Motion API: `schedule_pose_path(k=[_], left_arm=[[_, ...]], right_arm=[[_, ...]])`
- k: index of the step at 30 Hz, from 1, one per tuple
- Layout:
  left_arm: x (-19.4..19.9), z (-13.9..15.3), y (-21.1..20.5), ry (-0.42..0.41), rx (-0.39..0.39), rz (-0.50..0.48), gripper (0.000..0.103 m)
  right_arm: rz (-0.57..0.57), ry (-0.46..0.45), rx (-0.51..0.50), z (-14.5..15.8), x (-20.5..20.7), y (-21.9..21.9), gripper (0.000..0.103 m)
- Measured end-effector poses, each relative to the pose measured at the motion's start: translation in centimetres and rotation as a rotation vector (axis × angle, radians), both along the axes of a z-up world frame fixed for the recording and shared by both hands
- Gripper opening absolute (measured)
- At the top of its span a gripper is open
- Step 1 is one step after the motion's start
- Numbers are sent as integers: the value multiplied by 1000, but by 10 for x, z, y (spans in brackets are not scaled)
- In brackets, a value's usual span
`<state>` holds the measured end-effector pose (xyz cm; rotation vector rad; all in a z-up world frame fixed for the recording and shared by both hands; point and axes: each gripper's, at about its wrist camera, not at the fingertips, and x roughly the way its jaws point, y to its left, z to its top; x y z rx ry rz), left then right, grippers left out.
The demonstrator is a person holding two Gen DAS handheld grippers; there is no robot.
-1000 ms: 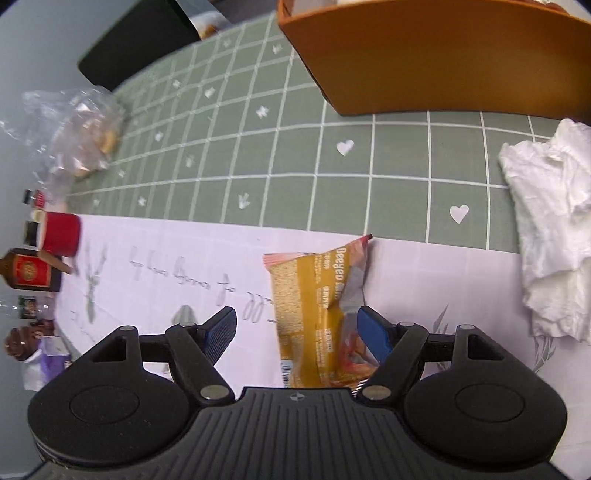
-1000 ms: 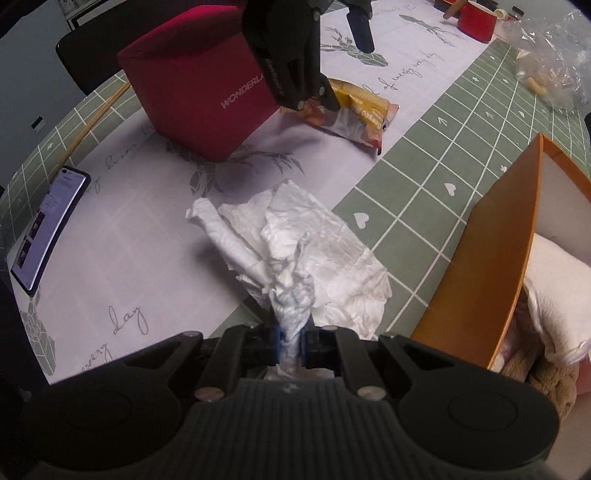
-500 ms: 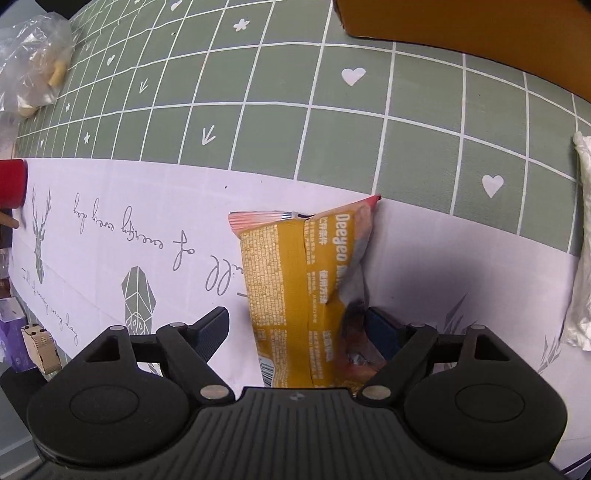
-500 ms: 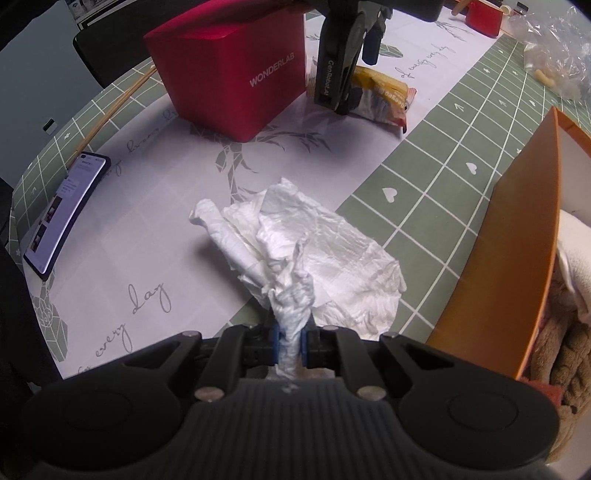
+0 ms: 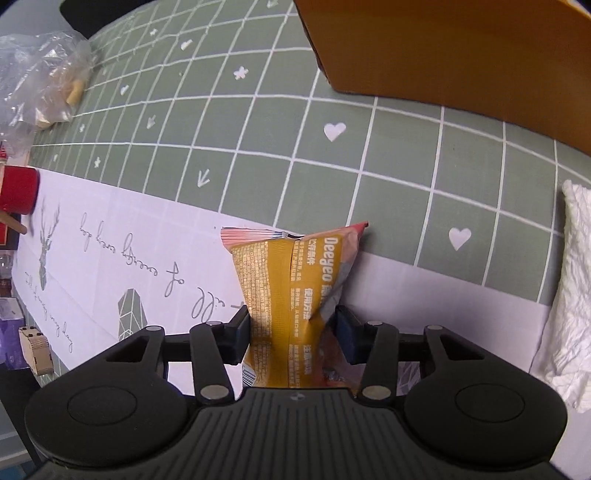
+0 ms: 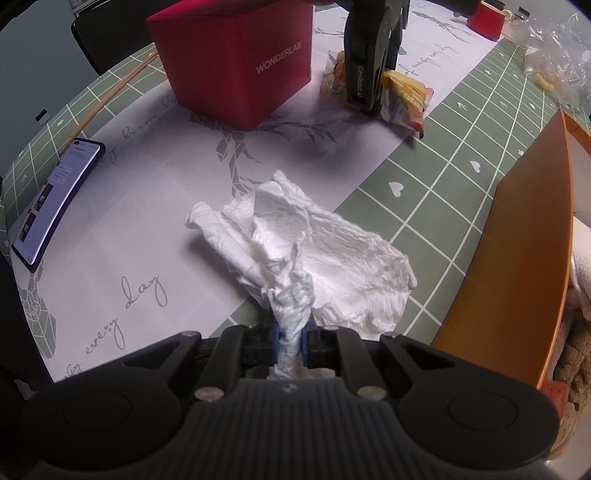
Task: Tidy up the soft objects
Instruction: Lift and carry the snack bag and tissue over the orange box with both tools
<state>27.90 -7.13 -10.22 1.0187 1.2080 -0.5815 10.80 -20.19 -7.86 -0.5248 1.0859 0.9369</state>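
Yellow snack packet (image 5: pixel 291 295) sits pinched in the left hand-held gripper (image 5: pixel 291 328).

both wrist views look down close, sharing the snack packet (image 5: pixel 295 291).

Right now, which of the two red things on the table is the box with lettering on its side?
The large red box beside the phone reads WONDERLAB; the small red cup far back shows no lettering.

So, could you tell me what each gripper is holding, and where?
Left gripper: snack packet, lower half. Right gripper: white tissue, twisted near edge.
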Motion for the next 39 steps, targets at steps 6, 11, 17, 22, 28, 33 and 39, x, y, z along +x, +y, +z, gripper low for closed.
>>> schedule_pose_path(k=[6, 11, 17, 22, 28, 33, 39], left_arm=[[-12, 27, -12, -30, -63, 17, 52], [-29, 56, -16, -36, -164, 33, 52], [-56, 94, -23, -99, -244, 32, 52], [-86, 128, -28, -157, -308, 29, 52], [-123, 170, -41, -226, -371, 6, 52], [-147, 197, -55, -266, -393, -24, 52], [-161, 216, -71, -311, -457, -15, 52]], right_arm=[[-10, -18, -4, 6, -5, -1, 8], [-13, -34, 0, 15, -11, -6, 8], [-35, -76, 21, 38, -20, -15, 8], [-79, -133, 54, 69, -27, -29, 8], [-177, -192, 128, 111, -32, -58, 8], [-292, -253, 186, 140, -34, -87, 8], [-473, -346, 255, 170, -25, -118, 8]])
